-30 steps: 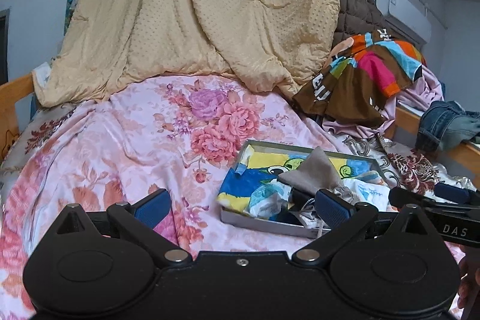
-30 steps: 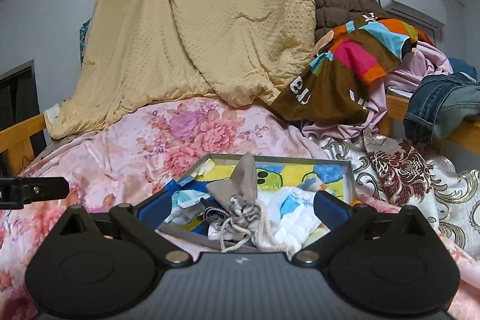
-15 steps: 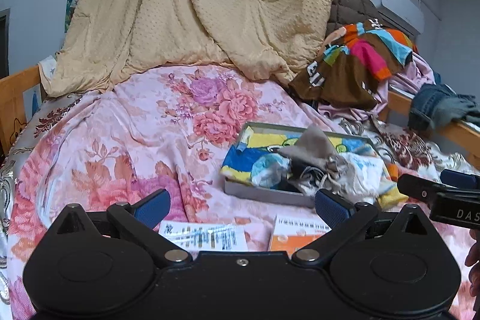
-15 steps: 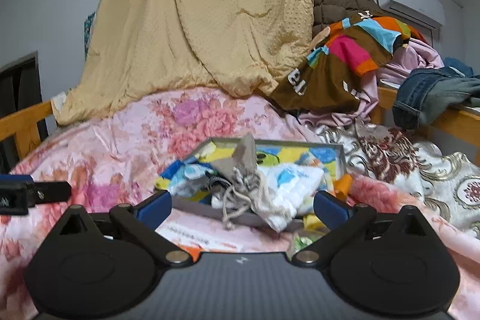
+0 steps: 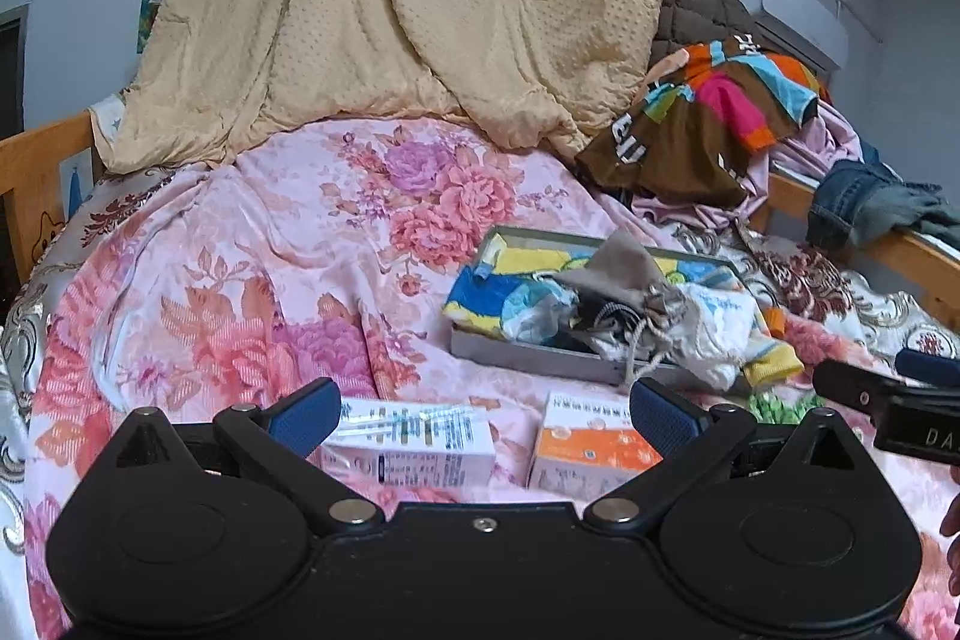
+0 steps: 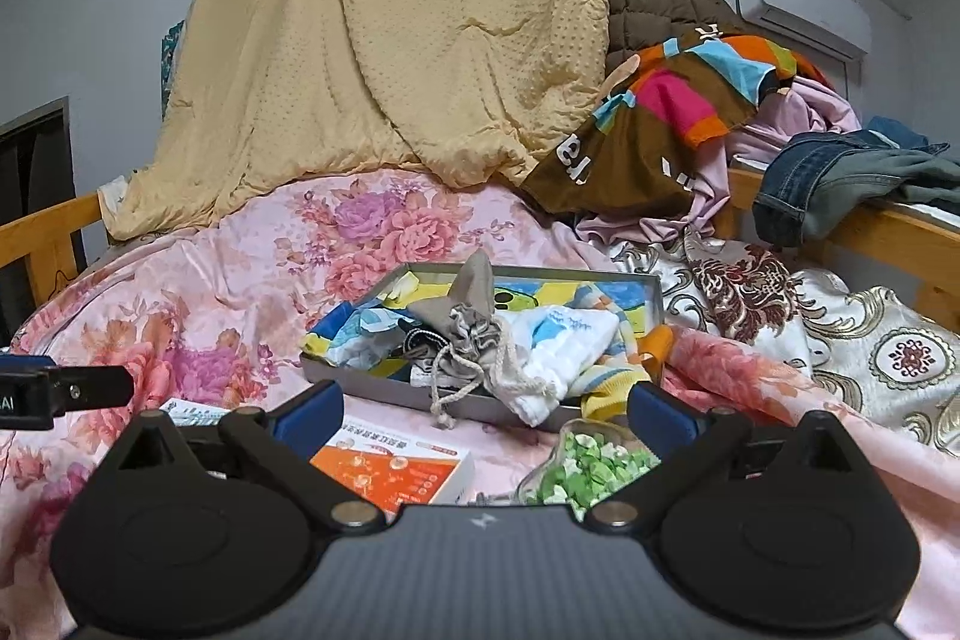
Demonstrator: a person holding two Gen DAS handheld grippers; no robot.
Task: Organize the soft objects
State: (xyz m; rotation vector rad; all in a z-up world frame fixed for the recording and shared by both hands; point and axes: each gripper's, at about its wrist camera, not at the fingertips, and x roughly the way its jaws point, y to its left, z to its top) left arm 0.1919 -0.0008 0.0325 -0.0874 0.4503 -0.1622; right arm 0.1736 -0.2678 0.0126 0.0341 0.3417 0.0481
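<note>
**Two open grippers in front of the tray of soft things**

Several soft items lie piled in the shallow grey tray, which rests on the pink floral bedcover at about 12 o'clock from your right gripper. On top you see a grey drawstring pouch, its cords hanging over the near rim of the tray. Touching it at 3 o'clock is a white cloth with blue print, and under both lies a yellow and blue cartoon fabric. Part of the white cloth spills over the near edge.

Your right gripper is spread wide and holds nothing. Between its blue pads you see an orange and white box and, at 5 o'clock from the tray, a clear bag of green pieces.

Your left gripper is also spread wide and empty. From it the tray sits at about 1 o'clock. Close in front of its fingers lie a white box with blue print and the orange box, side by side but apart.

Behind the tray, at 12 o'clock, a beige blanket hangs down. At 2 o'clock you find a heap of colourful clothes, and jeans over a wooden rail.
</note>
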